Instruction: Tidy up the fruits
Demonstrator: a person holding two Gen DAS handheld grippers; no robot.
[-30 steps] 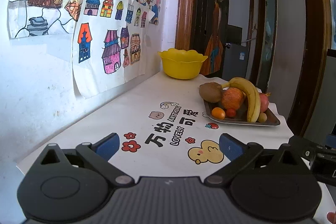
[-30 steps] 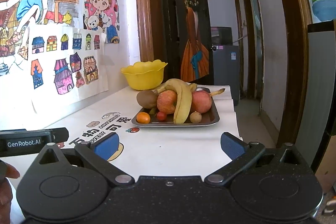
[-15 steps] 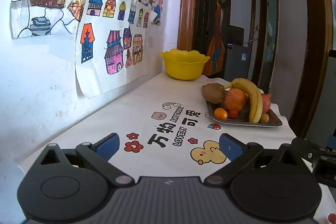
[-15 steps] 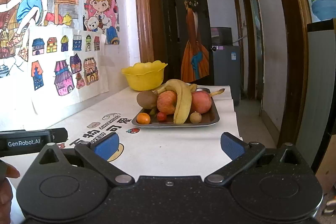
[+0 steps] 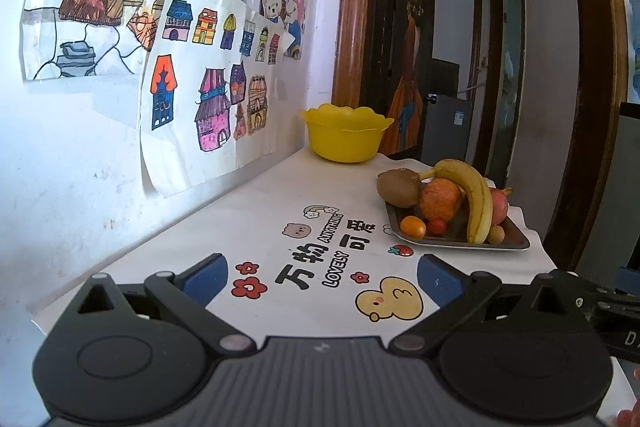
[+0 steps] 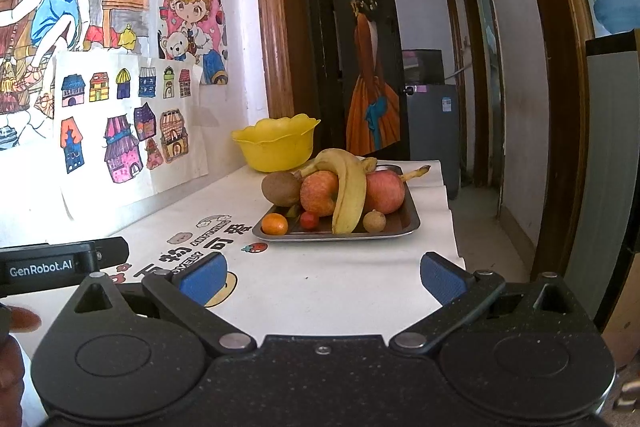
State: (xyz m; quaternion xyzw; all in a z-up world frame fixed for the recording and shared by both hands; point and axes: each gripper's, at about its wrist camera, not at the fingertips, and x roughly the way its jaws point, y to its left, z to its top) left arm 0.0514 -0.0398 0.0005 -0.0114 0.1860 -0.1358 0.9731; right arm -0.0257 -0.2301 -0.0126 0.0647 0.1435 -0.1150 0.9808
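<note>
While both tools hover over the near end of the bench point(image 6: 360, 287), the left tool point(image 5: 322, 277) and right tool point(image 6: 322, 277) each have their blue pads spread apart, gripping nothing. "GenRobot.AI" reads on the left device. Printed on the bench cover: "ANYTHING" and "LOVELY". Fruit lies piled on a metal tray point(image 6: 408, 221) near the far right edge; a yellow bowl point(image 6: 278, 147) stands at the far end.

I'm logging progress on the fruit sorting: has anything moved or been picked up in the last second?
Only the left claw eased slightly forward, so the tray and yellow bowl sit a touch lower in its view. Nothing was taken hold of or let go. Both claws stay open and empty, right claw unmoved; banana and other fruit lie as before.
</note>
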